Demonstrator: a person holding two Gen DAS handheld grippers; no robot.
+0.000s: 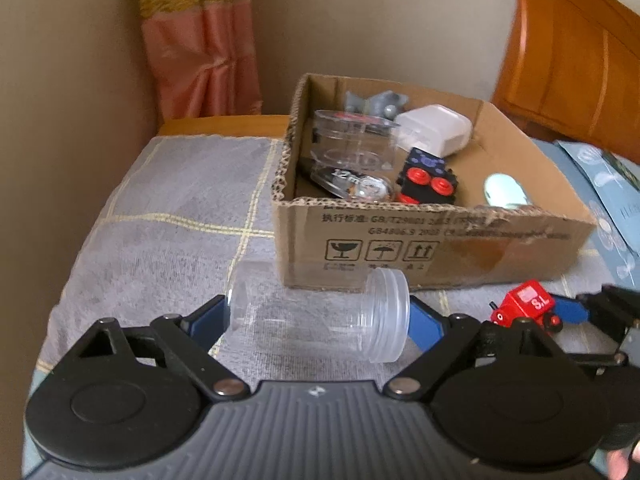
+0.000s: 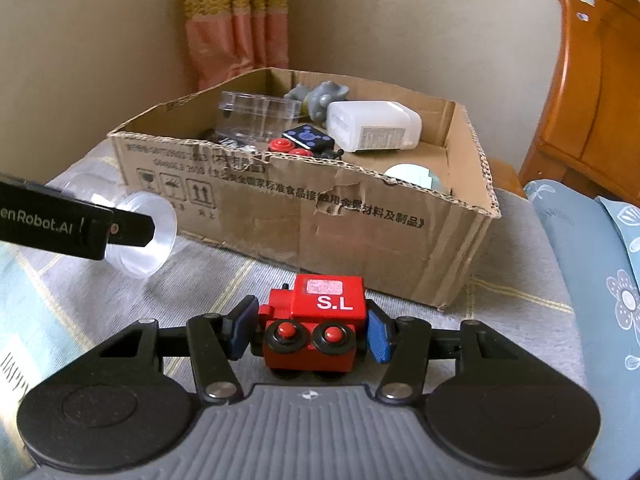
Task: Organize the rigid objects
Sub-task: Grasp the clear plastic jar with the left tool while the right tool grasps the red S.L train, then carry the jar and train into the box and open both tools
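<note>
Your right tongs (image 2: 306, 330) are closed on the red toy train (image 2: 316, 330), one blue pad against each of its sides; its roof reads "S.L" in white beside a worn pink sticker. The train sits on the grey checked blanket (image 1: 168, 208) of the bed, just in front of the cardboard box (image 2: 360, 240).

Your left tongs (image 1: 320, 320) straddle the clear plastic jar (image 1: 320, 312), which lies on its side with its threaded mouth toward the right pad. I cannot tell whether the pads press on it. The arm of those tongs carries the lettering "enRobot.AI", cut off at the picture's edge.

The box's front wall shows "GB4806.9" in printed Chinese text, above fragile, keep-dry and this-way-up symbols. Inside lie another clear container (image 1: 352, 140), a black toy train with red wheels (image 1: 426, 178), a white bottle (image 2: 374, 126) with a small-print label and a grey figure (image 2: 320, 98).
</note>
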